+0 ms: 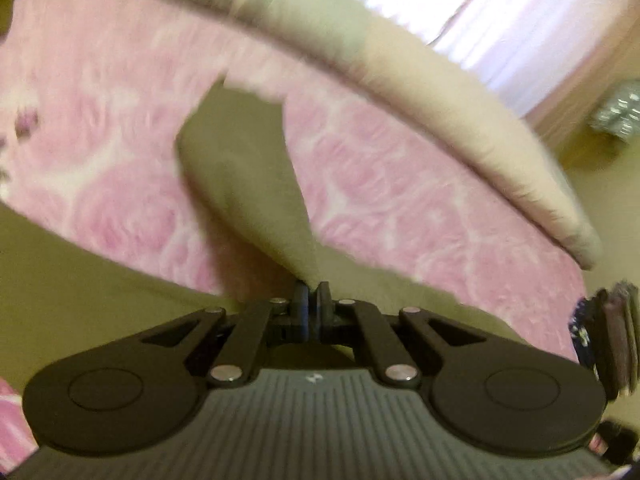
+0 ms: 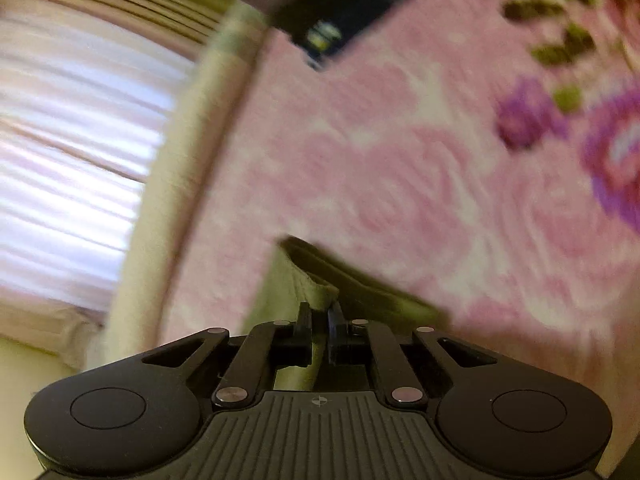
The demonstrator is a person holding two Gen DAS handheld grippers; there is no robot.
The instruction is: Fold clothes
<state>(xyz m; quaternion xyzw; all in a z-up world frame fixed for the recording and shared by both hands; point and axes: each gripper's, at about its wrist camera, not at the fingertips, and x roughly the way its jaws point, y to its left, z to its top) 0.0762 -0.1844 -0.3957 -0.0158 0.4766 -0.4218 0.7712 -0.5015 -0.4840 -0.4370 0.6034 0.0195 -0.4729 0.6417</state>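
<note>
Pink rose-patterned blanket (image 1: 400,200) covers the bed; cream mattress edge (image 1: 460,112) beside it. White curtain (image 2: 68,168) bright behind. Both views blurred.

Olive garment (image 1: 244,184) draped over pink bedspread (image 1: 400,200)

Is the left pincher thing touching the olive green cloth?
Touching. In the left wrist view, the left gripper has its fingers closed on a corner of the olive green cloth, which stretches away over the pink rose-patterned blanket.

The right gripper (image 2: 319,316) has its jaws clamped on an olive-green garment (image 2: 316,288). Beneath lies a pink floral blanket (image 2: 420,184), blurred.
</note>
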